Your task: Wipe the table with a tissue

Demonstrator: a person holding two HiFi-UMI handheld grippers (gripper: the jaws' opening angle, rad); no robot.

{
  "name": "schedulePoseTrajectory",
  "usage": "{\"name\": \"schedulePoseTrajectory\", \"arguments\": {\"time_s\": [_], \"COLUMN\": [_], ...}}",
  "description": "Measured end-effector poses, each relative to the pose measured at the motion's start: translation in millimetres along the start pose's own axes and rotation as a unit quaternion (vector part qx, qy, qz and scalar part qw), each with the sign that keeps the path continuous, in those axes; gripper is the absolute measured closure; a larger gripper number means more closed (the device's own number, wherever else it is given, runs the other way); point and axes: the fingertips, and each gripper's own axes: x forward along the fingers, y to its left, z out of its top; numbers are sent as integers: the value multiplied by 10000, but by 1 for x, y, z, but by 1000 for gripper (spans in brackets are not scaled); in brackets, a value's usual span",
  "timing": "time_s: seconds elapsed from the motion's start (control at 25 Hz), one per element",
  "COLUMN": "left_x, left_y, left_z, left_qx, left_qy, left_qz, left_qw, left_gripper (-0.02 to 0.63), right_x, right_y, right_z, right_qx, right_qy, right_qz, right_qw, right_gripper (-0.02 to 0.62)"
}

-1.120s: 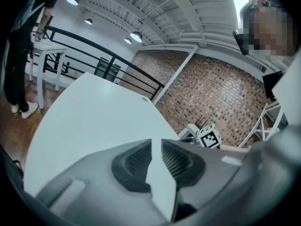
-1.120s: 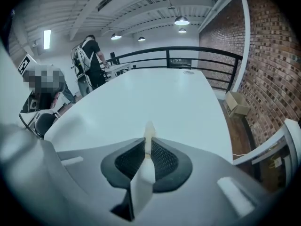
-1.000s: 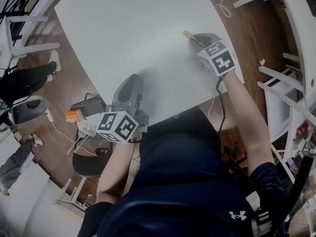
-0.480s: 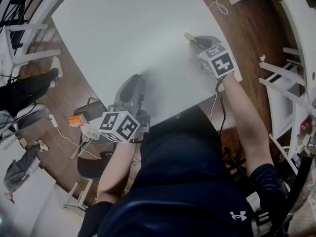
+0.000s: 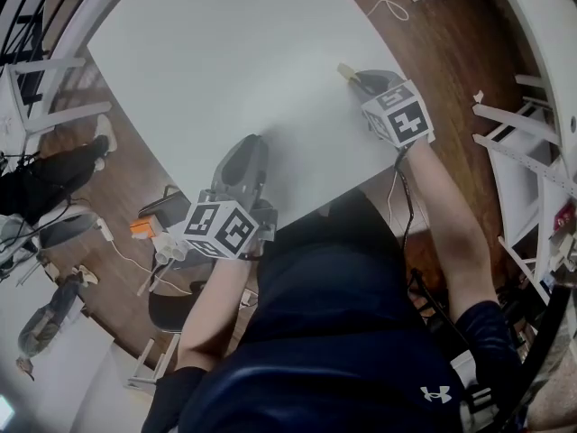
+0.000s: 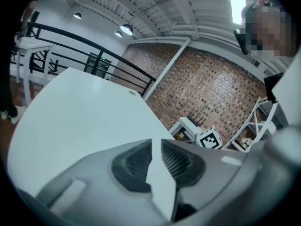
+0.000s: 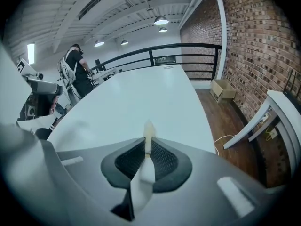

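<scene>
Our left gripper (image 5: 251, 144), jaws pressed together on nothing, rests at the table's (image 5: 207, 52) 6 o'clock edge. At 3 o'clock, our right gripper (image 7: 147, 147) pinches the tissue (image 7: 149, 128). We judge it light, soft and easily torn, so it is best held deep in the fold.

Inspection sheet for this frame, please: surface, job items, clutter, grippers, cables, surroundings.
Surface: white table, plain.
Job's things: tissue, pinched and held by the table's right edge.
Clutter: nothing seen.
Grippers: right gripper closed on the tissue; left gripper at the near edge, fingers all but closed, nothing between.
Cables: white cord on the floor; cable from the right gripper.
Surroundings: wood floor, white shelving, brick wall, a person beyond the table.
</scene>
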Motion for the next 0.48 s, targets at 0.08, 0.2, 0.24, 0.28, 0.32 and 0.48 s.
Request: {"name": "schedulePoseTrajectory", "arguments": {"time_s": [0.08, 0.2, 0.24, 0.28, 0.32, 0.48], "left_x": [3, 8, 9, 10, 11, 16], "left_y": [-4, -9, -11, -13, -14, -22], "left_z": [0, -1, -2, -3, -3, -3], "left_qx": [21, 64, 77, 89, 100, 140], "left_qy": [19, 65, 78, 88, 96, 121], "left_qz": [-25, -58, -70, -83, -96, -163], "left_qw": [10000, 9999, 9999, 9999, 9999, 9997], "left_gripper": [545, 546, 546, 546, 546, 546], "right_x": [-2, -6, -8, -10, -11, -17], "right_y": [-1, -5, -6, -7, -8, -13], "right_z": [-3, -7, -9, -11, -13, -21], "right_qx": [13, 61, 78, 94, 110, 156], "right_qy": [0, -24, -29, -31, -29, -7], "right_qz": [-14, -36, -48, -60, -73, -131], "right_qw": [10000, 10000, 10000, 9999, 9999, 9998], "right_gripper": [552, 552, 552, 552, 552, 552]}}
